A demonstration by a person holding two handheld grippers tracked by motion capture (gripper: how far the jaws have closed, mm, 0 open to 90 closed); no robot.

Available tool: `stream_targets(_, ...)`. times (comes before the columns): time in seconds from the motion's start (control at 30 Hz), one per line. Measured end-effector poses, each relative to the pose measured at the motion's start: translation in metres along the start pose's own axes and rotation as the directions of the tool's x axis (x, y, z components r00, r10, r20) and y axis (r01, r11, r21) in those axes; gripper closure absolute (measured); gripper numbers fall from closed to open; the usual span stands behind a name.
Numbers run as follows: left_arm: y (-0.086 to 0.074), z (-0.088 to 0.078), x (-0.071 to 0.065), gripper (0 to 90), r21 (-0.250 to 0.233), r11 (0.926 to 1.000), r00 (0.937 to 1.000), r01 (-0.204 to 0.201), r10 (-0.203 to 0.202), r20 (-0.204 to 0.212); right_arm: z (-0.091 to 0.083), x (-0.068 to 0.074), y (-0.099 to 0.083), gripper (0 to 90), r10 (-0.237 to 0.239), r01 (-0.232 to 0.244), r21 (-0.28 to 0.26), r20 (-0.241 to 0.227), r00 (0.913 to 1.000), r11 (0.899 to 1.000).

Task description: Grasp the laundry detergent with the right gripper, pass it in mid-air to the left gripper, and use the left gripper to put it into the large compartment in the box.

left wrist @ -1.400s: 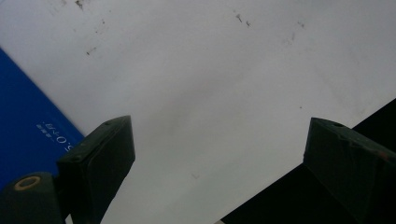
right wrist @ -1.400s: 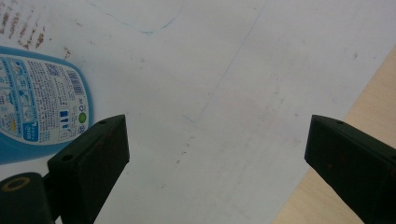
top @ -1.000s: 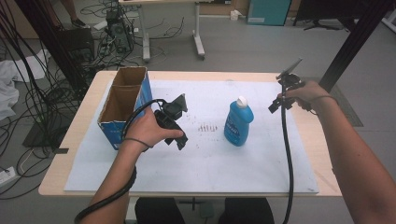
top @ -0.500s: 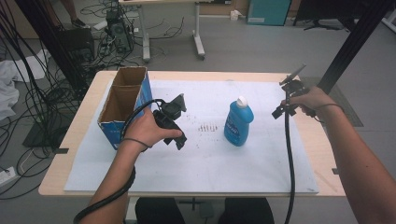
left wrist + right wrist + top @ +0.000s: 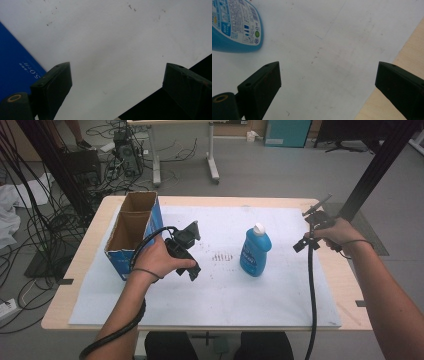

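High view: blue bottle stands between both hand-held grippers, touching neither.

Even, soft indoor light fills the high view; the white sheet reads bright without glare, and shadows under the blue bottle are faint. Both gripper views look slightly soft, dimmer toward the lower corners, with the near black jaws blurred.
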State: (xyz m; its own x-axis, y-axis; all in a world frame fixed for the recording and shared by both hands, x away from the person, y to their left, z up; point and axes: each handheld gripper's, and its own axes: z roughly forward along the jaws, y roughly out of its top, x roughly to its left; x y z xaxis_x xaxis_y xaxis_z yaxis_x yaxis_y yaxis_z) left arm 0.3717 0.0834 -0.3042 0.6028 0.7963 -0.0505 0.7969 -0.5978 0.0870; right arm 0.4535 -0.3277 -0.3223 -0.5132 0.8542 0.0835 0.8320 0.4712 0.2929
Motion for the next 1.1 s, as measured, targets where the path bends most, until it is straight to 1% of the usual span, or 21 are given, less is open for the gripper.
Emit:
stream_targets(0.07, 0.0, 0.001, 0.0, 9.2, 0.0, 1.0, 1.0, 0.0, 0.0, 0.002, 0.0, 0.003, -0.002, 6.7, -0.018, 0.018, 0.006, 0.016, 0.9997, 1.0)
stream_targets(0.17, -0.001, 0.001, 0.0, 9.2, 0.0, 1.0, 1.0, -0.002, 0.002, 0.003, 0.001, 0.005, -0.005, 6.9, -0.025, 0.025, 0.011, 0.016, 0.9995, 1.0)
stream_targets(0.27, 0.0, 0.001, -0.002, 9.1, 0.001, 1.0, 1.0, -0.003, 0.003, 0.002, 0.002, 0.006, -0.008, 6.9, -0.024, 0.024, 0.012, 0.015, 0.9996, 1.0)
stream_targets(0.33, 0.0, 0.002, -0.002, 9.1, 0.001, 1.0, 1.0, -0.004, 0.004, 0.005, 0.003, 0.007, -0.01, 6.9, -0.012, 0.012, 0.009, 0.005, 0.9999, 1.0)
stream_targets(0.4, 0.0, 0.002, -0.003, 9.1, 0.002, 1.0, 1.0, -0.008, 0.008, 0.006, 0.005, 0.007, -0.012, 6.8, -0.021, 0.021, 0.013, 0.013, 0.9997, 1.0)
stream_targets(0.53, 0.0, 0.003, -0.004, 9.1, 0.004, 1.0, 0.9999, -0.008, 0.008, 0.007, 0.007, 0.008, -0.015, 6.8, -0.022, 0.022, 0.018, 0.011, 0.9997, 1.0)
stream_targets(0.67, 0.0, 0.005, -0.004, 9.1, 0.009, 0.9999, 0.9999, -0.012, 0.012, 0.008, 0.008, 0.009, -0.02, 6.8, -0.015, 0.015, 0.013, 0.003, 0.9999, 1.0)
stream_targets(0.77, 0.0, 0.006, -0.004, 9.1, 0.008, 0.9999, 0.9999, -0.008, 0.008, 0.008, 0.008, 0.01, -0.022, 6.8, -0.022, 0.022, 0.013, 0.016, 0.9996, 1.0)
stream_targets(1.0, 0.0, 0.006, -0.006, 9.2, 0.008, 0.9999, 0.9999, -0.012, 0.012, 0.011, 0.012, 0.011, -0.028, 6.8, -0.022, 0.021, 0.014, 0.009, 0.9997, 1.0)
stream_targets(1.1, 0.0, 0.006, -0.007, 9.1, 0.01, 0.9998, 0.9999, -0.014, 0.014, 0.009, 0.013, 0.012, -0.031, 6.5, -0.015, 0.015, 0.006, 0.0, 0.9999, 1.0)
